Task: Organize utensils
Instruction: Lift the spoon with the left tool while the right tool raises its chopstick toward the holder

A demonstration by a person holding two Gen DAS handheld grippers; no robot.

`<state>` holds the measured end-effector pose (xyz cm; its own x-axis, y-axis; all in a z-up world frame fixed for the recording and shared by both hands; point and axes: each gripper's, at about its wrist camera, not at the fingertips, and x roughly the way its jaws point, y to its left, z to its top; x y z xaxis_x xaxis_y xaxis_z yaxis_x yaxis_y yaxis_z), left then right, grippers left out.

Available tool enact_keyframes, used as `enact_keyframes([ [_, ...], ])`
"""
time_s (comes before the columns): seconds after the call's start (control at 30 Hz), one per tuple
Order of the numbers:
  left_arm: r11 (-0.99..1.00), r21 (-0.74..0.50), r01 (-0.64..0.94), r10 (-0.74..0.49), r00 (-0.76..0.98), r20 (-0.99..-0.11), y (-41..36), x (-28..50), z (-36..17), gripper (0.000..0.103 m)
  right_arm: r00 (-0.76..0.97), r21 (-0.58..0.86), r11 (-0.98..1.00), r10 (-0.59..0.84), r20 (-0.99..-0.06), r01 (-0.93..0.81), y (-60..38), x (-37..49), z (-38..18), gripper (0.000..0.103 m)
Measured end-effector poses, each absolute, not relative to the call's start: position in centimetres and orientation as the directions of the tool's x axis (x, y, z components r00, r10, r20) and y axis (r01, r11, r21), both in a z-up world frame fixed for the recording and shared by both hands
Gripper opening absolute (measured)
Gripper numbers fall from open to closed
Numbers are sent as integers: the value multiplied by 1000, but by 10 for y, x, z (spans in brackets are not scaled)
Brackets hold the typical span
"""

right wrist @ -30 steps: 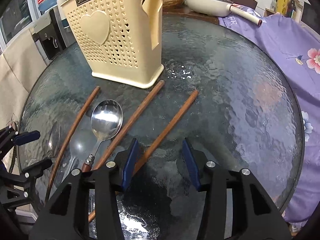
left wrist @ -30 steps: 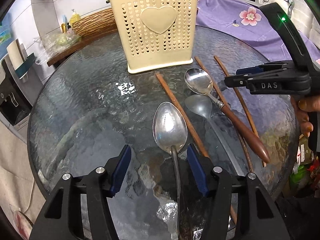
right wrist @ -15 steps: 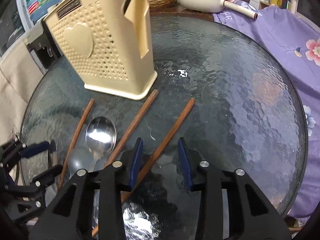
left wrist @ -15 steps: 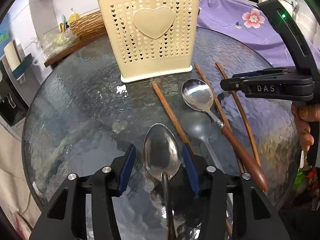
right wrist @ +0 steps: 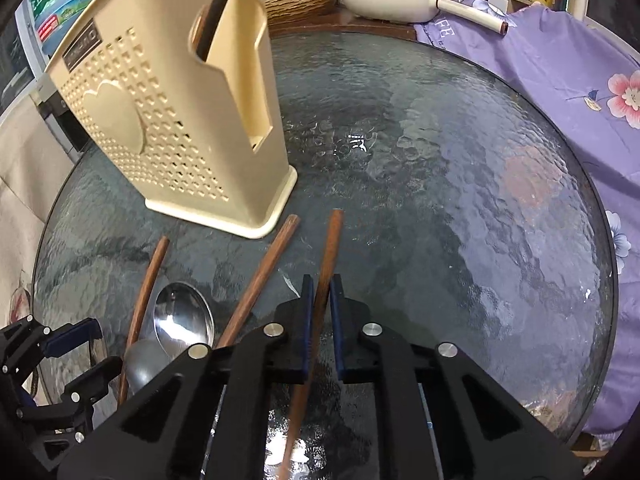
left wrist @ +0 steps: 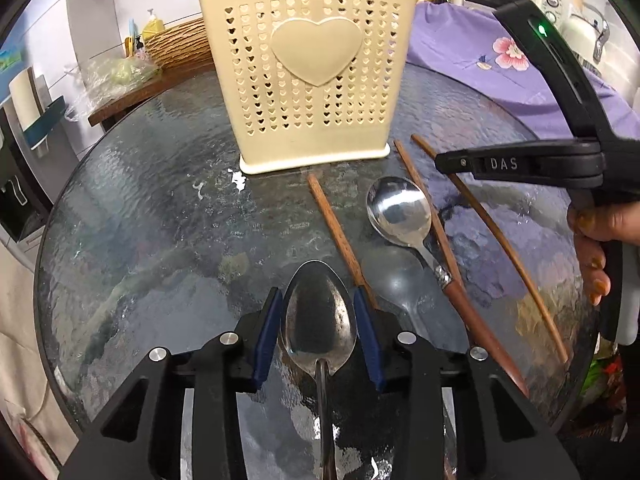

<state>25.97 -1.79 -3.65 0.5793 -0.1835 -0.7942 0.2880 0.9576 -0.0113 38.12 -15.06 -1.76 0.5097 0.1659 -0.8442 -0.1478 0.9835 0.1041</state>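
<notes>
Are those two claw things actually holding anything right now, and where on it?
The left gripper pinches a metal spoon across its bowl. The right gripper clamps a wooden chopstick partway along its shaft.

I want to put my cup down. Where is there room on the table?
The round glass table is bare on its right half, toward the purple flowered cloth, and left of the cream plastic utensil holder. In front of the holder it is crowded with wooden chopsticks and metal spoons.
</notes>
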Motion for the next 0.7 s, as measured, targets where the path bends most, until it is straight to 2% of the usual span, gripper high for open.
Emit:
enact_keyframes([
  [0.43, 959, -59, 277, -233, 653, -721, -5, 264, 1, 36, 578, 222, 966, 258, -774, -133, -174, 378, 6, 7],
  [0.57, 958, -71, 280, -249, 676, -694, -4, 263, 17, 36, 616, 291, 943, 328, -716, -162, -182, 367, 28, 7],
  [0.7, 956, -75, 283, -261, 706, -658, 0, 258, 36, 36, 661, 302, 926, 373, -651, -224, -185, 353, 57, 7],
])
